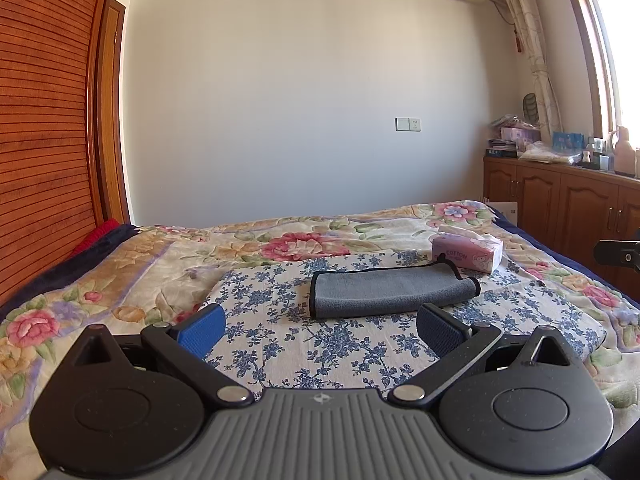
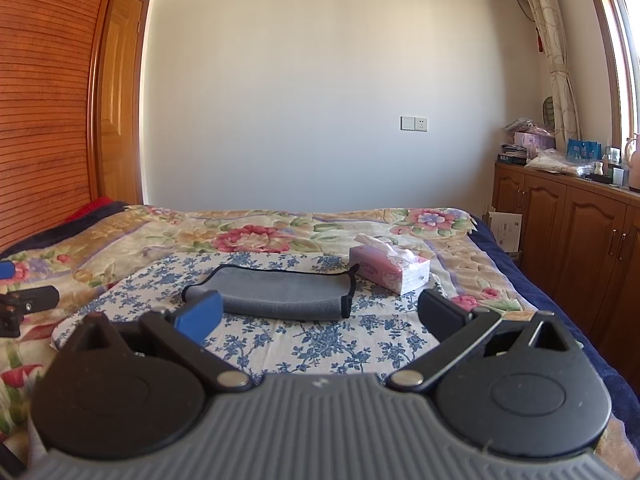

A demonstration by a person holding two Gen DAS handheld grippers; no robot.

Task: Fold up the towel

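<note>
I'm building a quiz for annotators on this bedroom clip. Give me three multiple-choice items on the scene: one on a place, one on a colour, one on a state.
1. The tissue box stands: A) on the bed beyond the towel B) on the cabinet C) on the floor
2. The towel is: A) red B) grey with black trim C) white
3. Both grippers are: A) shut on the towel B) shut, empty C) open, empty

Key: A, the tissue box sits behind the towel; B, grey cloth, dark edging; C, left gripper and right gripper fingers spread, holding nothing.

White wall [image 1: 300, 100], wooden cabinets [image 2: 568, 224], seemingly sunlit window [image 1: 616, 48].
</note>
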